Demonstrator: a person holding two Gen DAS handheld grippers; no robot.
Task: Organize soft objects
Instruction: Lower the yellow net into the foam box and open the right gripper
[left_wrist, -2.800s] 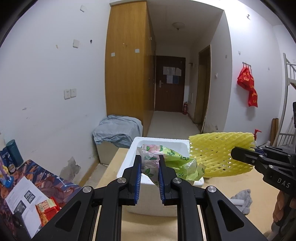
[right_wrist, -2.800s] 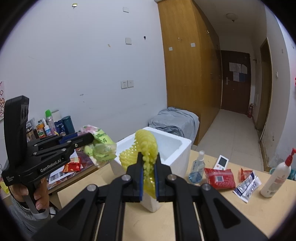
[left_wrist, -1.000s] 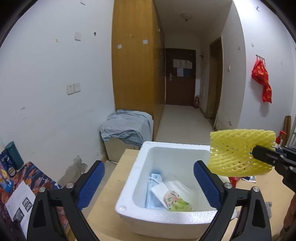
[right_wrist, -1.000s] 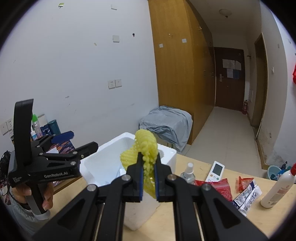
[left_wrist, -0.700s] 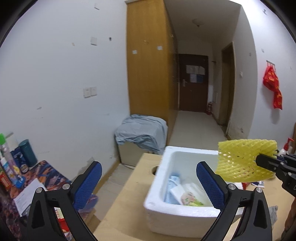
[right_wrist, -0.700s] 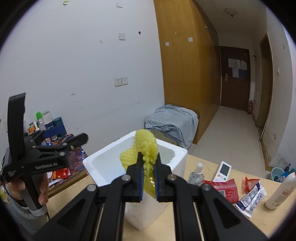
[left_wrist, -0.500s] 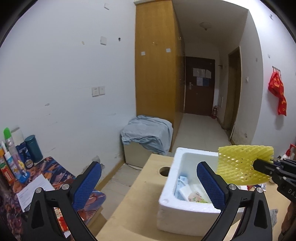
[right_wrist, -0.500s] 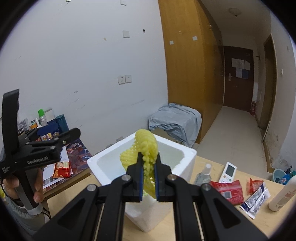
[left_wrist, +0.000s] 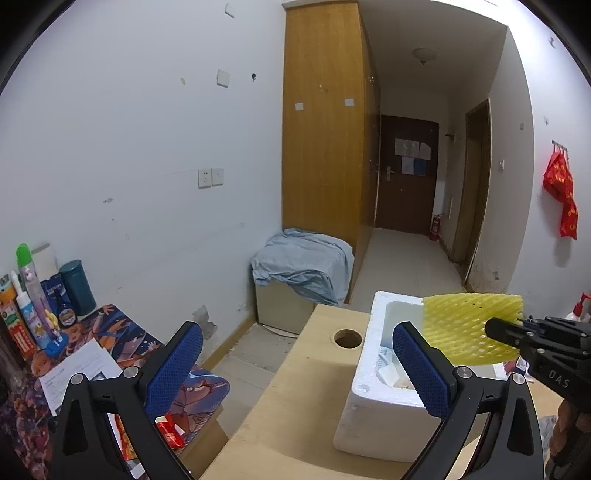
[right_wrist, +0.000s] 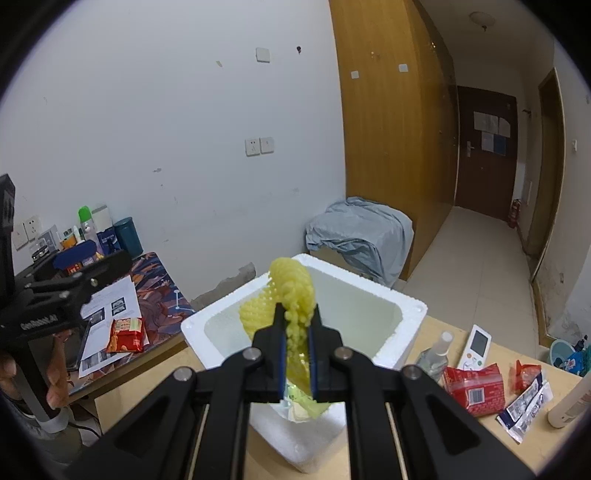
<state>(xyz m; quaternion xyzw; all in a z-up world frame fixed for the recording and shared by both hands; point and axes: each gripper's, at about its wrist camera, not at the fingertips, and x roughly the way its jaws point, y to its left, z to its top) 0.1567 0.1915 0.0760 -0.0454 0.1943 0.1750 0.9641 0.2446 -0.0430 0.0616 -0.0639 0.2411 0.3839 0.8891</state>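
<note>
The right gripper (right_wrist: 297, 343) has its jaws pinched tight on a yellow foam net sleeve (right_wrist: 291, 295), held in the air over the open white foam box (right_wrist: 413, 306) on the table (right_wrist: 417, 443). The sleeve looks very light and springy; it crushes flat where the 2 blue pads squeeze it, so it will likely spring back once released and could cling to the pads. The grip sits at 1 end, which suits it: a mesh like this has no firm spot, and an end pinch lets the rest hang free over the box.

In the left wrist view the foam net sleeve (left_wrist: 469, 326) juts out of the right gripper (left_wrist: 496, 328) with its long axis roughly level, pointing across the box opening.

The left gripper (left_wrist: 295, 369) is empty, jaws spread wide, off to the side of the foam box (left_wrist: 373, 417), which already holds some packets.
</note>
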